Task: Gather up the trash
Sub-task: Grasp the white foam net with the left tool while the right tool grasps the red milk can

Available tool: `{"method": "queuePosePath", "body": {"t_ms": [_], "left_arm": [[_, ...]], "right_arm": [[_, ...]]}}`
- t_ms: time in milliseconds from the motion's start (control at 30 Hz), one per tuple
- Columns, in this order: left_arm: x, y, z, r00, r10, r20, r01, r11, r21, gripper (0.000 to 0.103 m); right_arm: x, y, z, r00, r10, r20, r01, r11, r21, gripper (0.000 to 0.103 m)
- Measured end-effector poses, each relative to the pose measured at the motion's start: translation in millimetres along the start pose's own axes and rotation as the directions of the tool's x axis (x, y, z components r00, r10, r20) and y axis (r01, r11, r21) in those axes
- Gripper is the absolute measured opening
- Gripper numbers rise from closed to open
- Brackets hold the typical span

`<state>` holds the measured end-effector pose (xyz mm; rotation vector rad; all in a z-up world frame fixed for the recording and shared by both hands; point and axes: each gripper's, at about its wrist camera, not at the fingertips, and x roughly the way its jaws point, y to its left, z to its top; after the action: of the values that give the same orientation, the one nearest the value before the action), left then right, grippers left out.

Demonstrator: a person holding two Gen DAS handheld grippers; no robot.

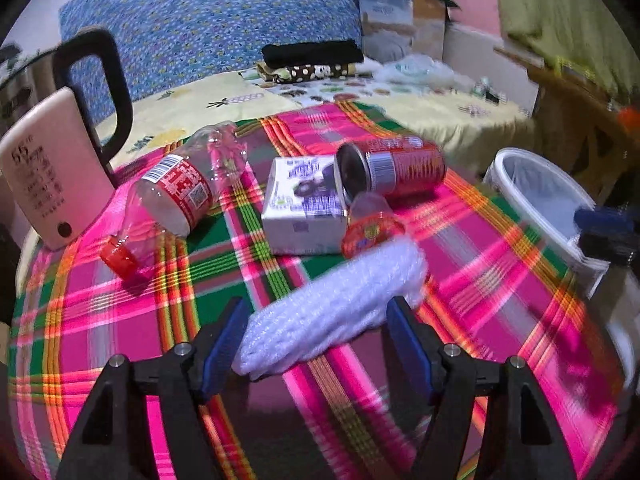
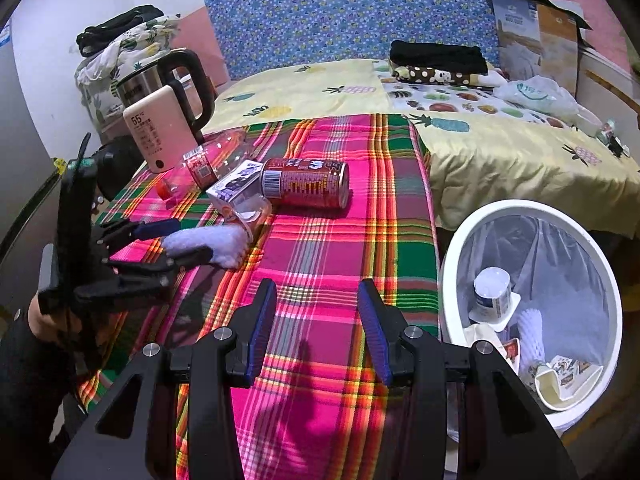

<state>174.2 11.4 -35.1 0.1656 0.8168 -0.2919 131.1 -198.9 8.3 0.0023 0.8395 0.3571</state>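
My left hand-held gripper [image 1: 316,340] straddles the foam sleeve [image 1: 332,312], jaws open, on the table [image 1: 500,280] at 6 o'clock of the carton [image 1: 304,208]. Light, squashy: pinch mid-length. Right hand-held gripper [image 2: 318,328] open, empty.

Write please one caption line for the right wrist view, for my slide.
Empty right hand-held gripper hovers over plaid cloth beside the white bin while the left hand-held gripper straddles white foam netting.

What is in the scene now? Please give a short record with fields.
surface: plaid cloth
left claw: around white foam sleeve
right claw: open, holds nothing
trash still on cloth: red can, plastic bottle, small carton, all lying down
bin: white, right of cloth, already holds trash
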Motion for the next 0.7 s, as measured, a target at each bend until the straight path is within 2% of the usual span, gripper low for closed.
{"method": "queuePosePath", "body": {"t_ms": [100,200,233,333,500,700], "left_arm": [[-0.2,-10.3,-4.3,0.997,0.070,-0.021,-0.069,0.996,0.055,0.073],[-0.4,-14.3,-5.2,0.985,0.170,-0.022,-0.169,0.983,0.067,0.050],[-2.6,-13.1,-5.5,0.983,0.181,-0.021,-0.180,0.982,0.056,0.043],[-15.9,-5.1,-8.7,0.985,0.175,-0.011,-0.175,0.984,-0.016,0.031],[-34.3,5.8,-20.4,0.989,0.148,0.002,-0.147,0.980,-0.131,0.026],[-40.2,12.7,-20.9,0.989,0.149,-0.010,-0.148,0.970,-0.192,0.026]], "right_arm": [[-3.1,1.7,0.0,1.000,0.008,0.006,-0.008,1.000,-0.007,0.044],[-5.5,3.2,1.0,1.000,0.018,0.011,-0.018,1.000,-0.008,0.044],[-6.6,3.7,1.4,1.000,0.020,0.014,-0.020,1.000,-0.009,0.044],[-7.9,3.4,4.6,1.000,0.024,0.020,-0.024,1.000,-0.011,0.044],[2.0,1.5,15.1,0.999,0.042,0.019,-0.042,0.999,-0.018,0.044],[25.2,-6.0,33.1,0.998,0.064,0.004,-0.064,0.998,-0.018,0.044]]}}
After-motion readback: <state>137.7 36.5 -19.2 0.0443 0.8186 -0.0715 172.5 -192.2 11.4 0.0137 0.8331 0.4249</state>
